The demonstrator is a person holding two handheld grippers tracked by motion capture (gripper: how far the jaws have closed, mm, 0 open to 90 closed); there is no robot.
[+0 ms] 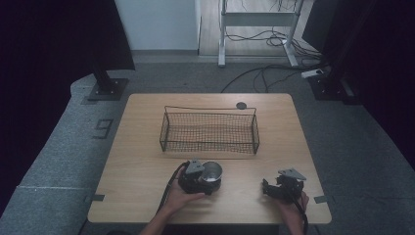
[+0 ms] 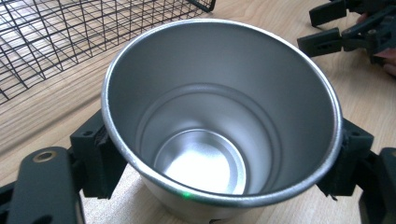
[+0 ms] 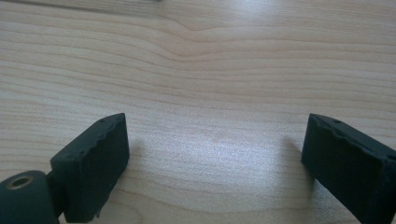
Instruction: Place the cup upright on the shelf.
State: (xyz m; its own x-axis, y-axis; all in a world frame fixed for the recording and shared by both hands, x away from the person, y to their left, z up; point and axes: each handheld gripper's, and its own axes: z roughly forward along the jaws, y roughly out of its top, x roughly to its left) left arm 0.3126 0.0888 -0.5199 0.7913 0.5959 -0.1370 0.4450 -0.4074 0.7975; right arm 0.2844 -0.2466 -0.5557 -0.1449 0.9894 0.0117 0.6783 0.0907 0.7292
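Observation:
A shiny metal cup is near the front of the wooden table, just in front of a black wire basket. My left gripper is shut on it. In the left gripper view the two black pads press the outside of the cup on both sides, and the cup is empty with its mouth facing the camera. My right gripper rests at the front right, held by a hand. Its jaws stand wide apart over bare wood in the right gripper view, so it is open.
The basket is empty and spans the table's middle. A small black round disc lies behind it near the far edge. The right gripper shows at the top right of the left gripper view. Cables and stand bases lie on the floor beyond.

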